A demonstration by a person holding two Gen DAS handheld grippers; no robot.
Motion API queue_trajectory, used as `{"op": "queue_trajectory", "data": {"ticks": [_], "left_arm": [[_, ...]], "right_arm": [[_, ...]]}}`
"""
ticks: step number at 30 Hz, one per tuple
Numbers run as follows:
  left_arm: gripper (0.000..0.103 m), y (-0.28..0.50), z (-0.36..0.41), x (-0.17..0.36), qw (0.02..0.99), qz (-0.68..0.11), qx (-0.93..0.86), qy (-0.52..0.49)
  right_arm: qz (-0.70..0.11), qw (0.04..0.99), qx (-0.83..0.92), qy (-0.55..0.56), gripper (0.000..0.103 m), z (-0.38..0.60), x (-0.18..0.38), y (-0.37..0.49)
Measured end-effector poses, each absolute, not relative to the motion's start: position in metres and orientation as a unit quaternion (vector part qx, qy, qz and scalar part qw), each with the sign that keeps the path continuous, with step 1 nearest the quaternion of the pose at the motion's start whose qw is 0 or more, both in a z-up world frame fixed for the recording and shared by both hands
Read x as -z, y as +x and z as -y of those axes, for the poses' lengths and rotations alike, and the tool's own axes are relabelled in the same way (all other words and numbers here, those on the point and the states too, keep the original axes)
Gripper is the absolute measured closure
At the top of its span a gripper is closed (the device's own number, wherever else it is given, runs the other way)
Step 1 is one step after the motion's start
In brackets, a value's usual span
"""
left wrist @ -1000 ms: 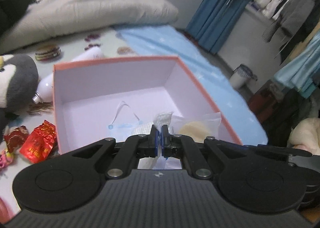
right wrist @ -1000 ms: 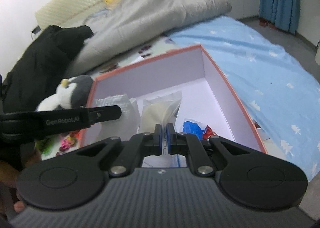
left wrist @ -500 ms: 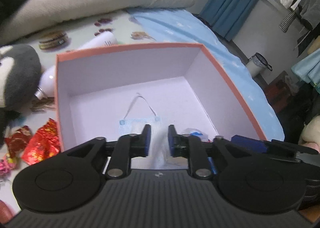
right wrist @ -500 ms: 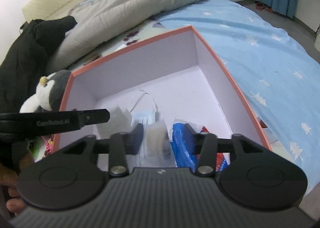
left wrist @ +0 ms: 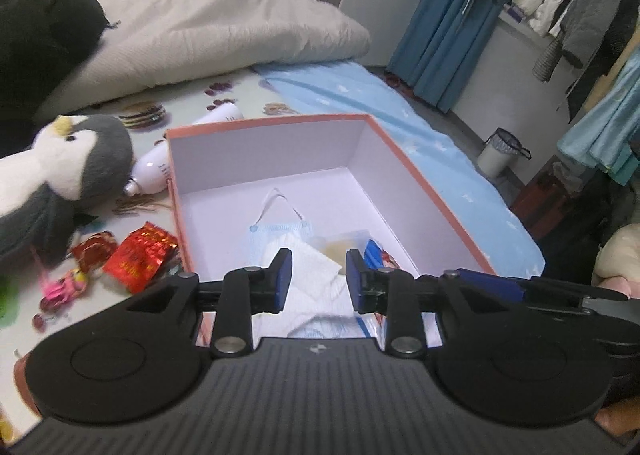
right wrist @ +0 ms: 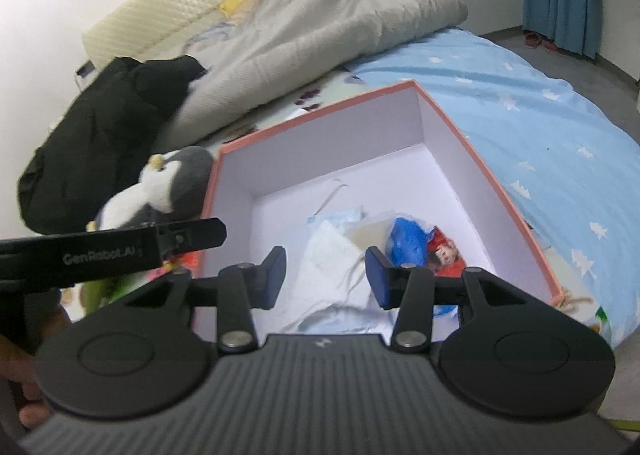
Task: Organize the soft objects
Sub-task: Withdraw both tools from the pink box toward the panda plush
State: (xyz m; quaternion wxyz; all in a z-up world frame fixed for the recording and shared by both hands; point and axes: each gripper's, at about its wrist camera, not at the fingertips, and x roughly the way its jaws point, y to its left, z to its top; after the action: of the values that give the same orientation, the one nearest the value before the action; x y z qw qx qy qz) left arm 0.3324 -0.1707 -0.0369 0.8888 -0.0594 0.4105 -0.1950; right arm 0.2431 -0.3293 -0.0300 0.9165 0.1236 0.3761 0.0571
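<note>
Blue-padded left tongs (left wrist: 316, 275) stand spread, nothing between the pads; jaws have just been opening. A white cloth (left wrist: 308, 267) lies loose below them in the box (left wrist: 404, 159). Right tongs (right wrist: 326, 269) are spread too, just opened, empty; the same cloth (right wrist: 332, 259) sits under their gap, not pinched.

Box is orange outside, white inside, on the bed (left wrist: 448, 159). Inside: cloth on top of a face mask (left wrist: 276, 229), a clear pouch (left wrist: 340, 247) beside it, and a blue bag (right wrist: 408, 239) plus a red packet (right wrist: 444, 255) toward the right wall. Far half of the box floor is bare.

Step looks like release done: a drop into the box, both tongs clear of it.

Left of the box on the bed: penguin plush (left wrist: 68, 163), red wrappers (left wrist: 140, 255), a white bottle (left wrist: 156, 171). Plush is likely the next soft item. That calls for swinging left, opening wide and pinching a narrow part, since the body looks bulky. Wrappers lie just beside it, easy to snag.
</note>
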Motion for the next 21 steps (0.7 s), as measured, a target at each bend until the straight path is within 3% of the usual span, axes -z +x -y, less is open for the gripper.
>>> {"op": "queue_trajectory", "data": {"ticks": [10,21], "left_arm": [[0.062,0.243,0.137,0.016,0.907,-0.375,0.183,-0.063],[0.061,0.153,0.105,-0.005,0.922,-0.348,0.166,-0.048]], "right_arm": [[-0.345,0.929,-0.069,0.115,0.056,0.31,0.008,0.174],[-0.323,0.936,-0.09,0.111,0.056,0.291,-0.001,0.105]]}}
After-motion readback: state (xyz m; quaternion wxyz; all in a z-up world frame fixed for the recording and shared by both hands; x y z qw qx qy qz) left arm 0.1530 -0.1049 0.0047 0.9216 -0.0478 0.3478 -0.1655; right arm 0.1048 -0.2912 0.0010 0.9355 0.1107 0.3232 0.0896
